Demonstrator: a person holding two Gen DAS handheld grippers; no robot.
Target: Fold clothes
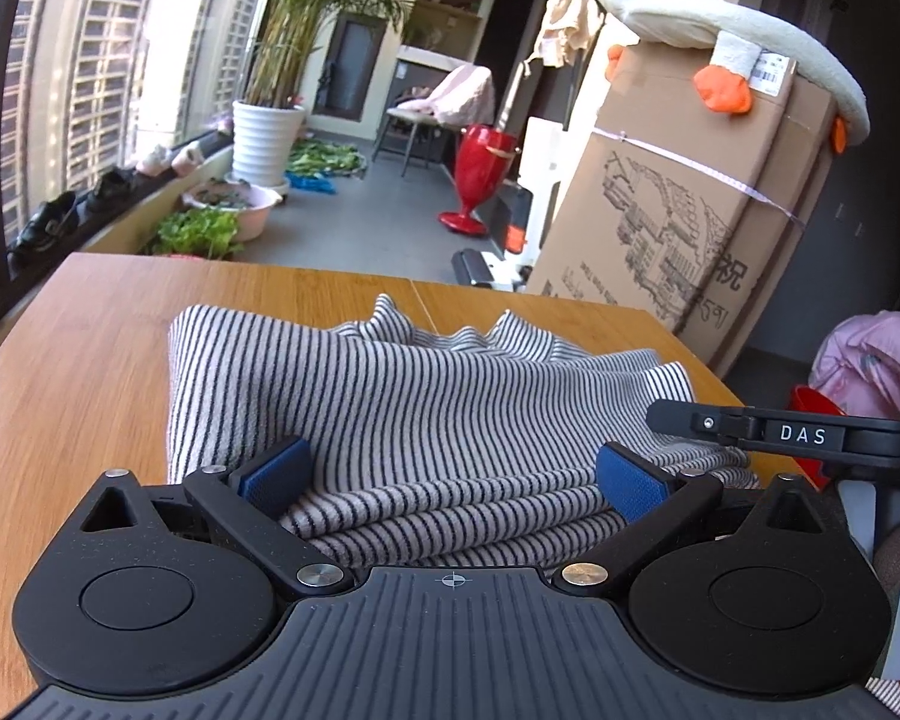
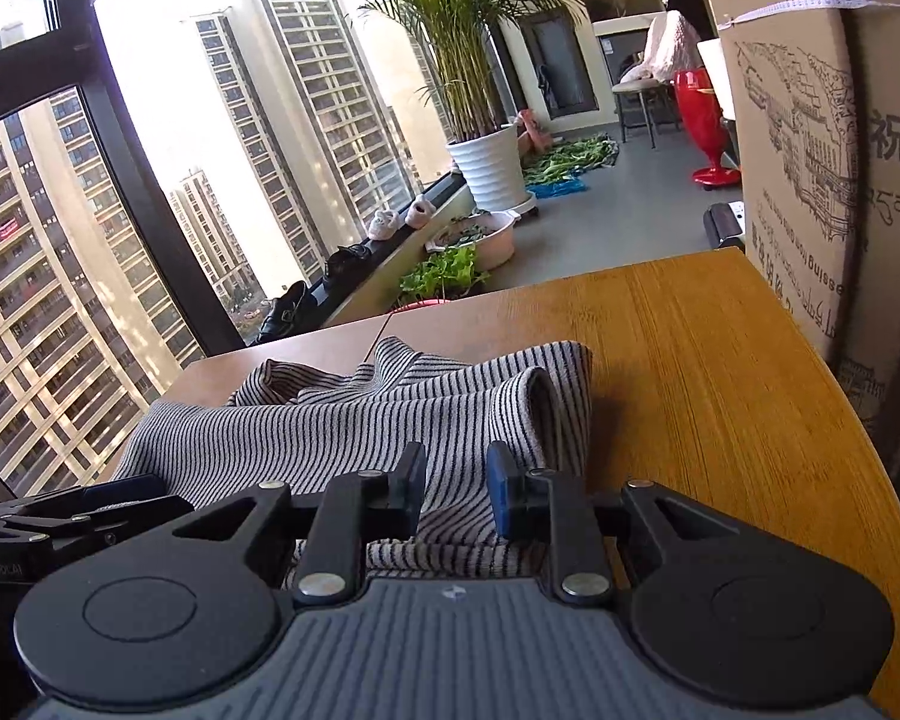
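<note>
Left gripper [image 1: 453, 483] fingers are standing wide apart around the folded shirt [image 1: 426, 396] lying on the surface [image 1: 78, 360]; right gripper [image 2: 456, 495] fingers are parted slightly, straddling its right edge, gripping nothing.

- Both views are lit by strong daylight that enters through the window [image 2: 150, 138] on the left.
- In the right wrist view the sky between the tower blocks [image 2: 306, 114] is blown out to white.
- Warm sunlight is cast across the wooden table [image 1: 90, 348], with a pale sheen seen on its far edge in the right wrist view.
- The right side of the left wrist view is left dim, and the dark wall beside the cardboard box [image 1: 678, 198] is lost in shadow.
- Straight lines are bent by fisheye distortion, most strongly at the edges and corners.
- Slight softness is seen at the table's near left edge; the centre is rendered sharp.
</note>
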